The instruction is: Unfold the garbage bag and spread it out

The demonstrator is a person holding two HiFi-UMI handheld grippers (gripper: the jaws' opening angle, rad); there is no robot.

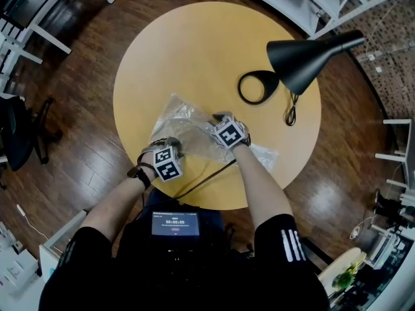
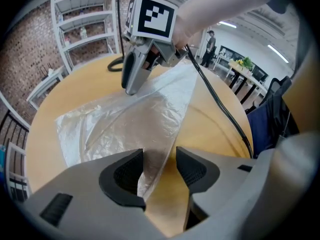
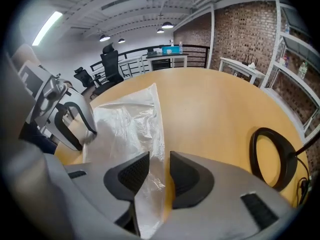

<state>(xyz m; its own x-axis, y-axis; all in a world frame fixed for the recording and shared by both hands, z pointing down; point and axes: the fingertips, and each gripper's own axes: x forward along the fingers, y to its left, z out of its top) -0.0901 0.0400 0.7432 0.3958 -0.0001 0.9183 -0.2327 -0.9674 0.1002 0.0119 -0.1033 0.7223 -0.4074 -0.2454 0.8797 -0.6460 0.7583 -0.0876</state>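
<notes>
The left hand-held gripper [image 2: 159, 170] stands with its jaws apart. A fold of the clear, crinkled plastic garbage bag [image 1: 188, 125] hangs between them and brushes one pad without being squeezed. The right hand-held gripper [image 3: 159, 171] is parted too, with the bag's edge in the gap and bare wood showing beside it. As far as I can see, neither has a hold.

The bag lies only partly opened on the round, pale wooden worktop [image 1: 194, 44], in the near half at about 6 o'clock from its centre. Its long axis runs from roughly 10 o'clock to 4 o'clock. The left tool sits at the bag's 7 o'clock corner and the right one at its 3 o'clock side, with a tail of film trailing on toward 4. Both are already at the film, so I'd say each needs to close on its edge and draw away from the other.

A black metal desk lamp [image 1: 305, 57] stands well apart at 2 o'clock.
</notes>
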